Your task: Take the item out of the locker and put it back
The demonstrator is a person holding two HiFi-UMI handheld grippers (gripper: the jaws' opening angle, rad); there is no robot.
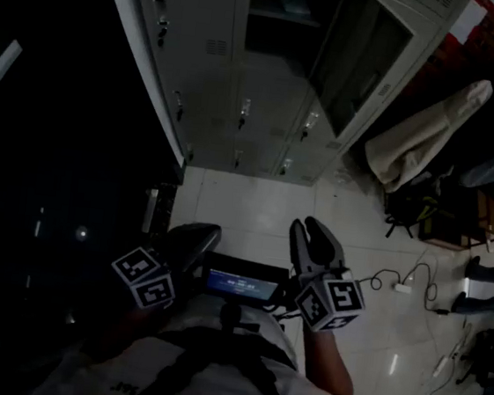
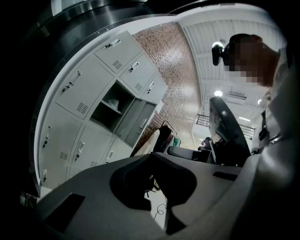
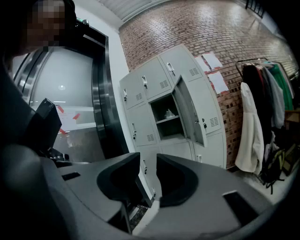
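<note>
Ok, pale item (image 3: 168, 113) at 12 o'clock in locker (image 3: 154, 84) looks light, prob soft, so pinch its top; right gripper (image 3: 147, 157) jaws apart, left gripper (image 2: 152, 154) closed, both empty.

The grey metal locker (image 3: 140, 96) stands upright, one compartment's door (image 3: 191, 115) swung wide open. A small pale item (image 3: 169, 114) rests on the shelf (image 3: 167, 120) inside.

Locker item (image 3: 169, 114) indistinct (too small)
</note>
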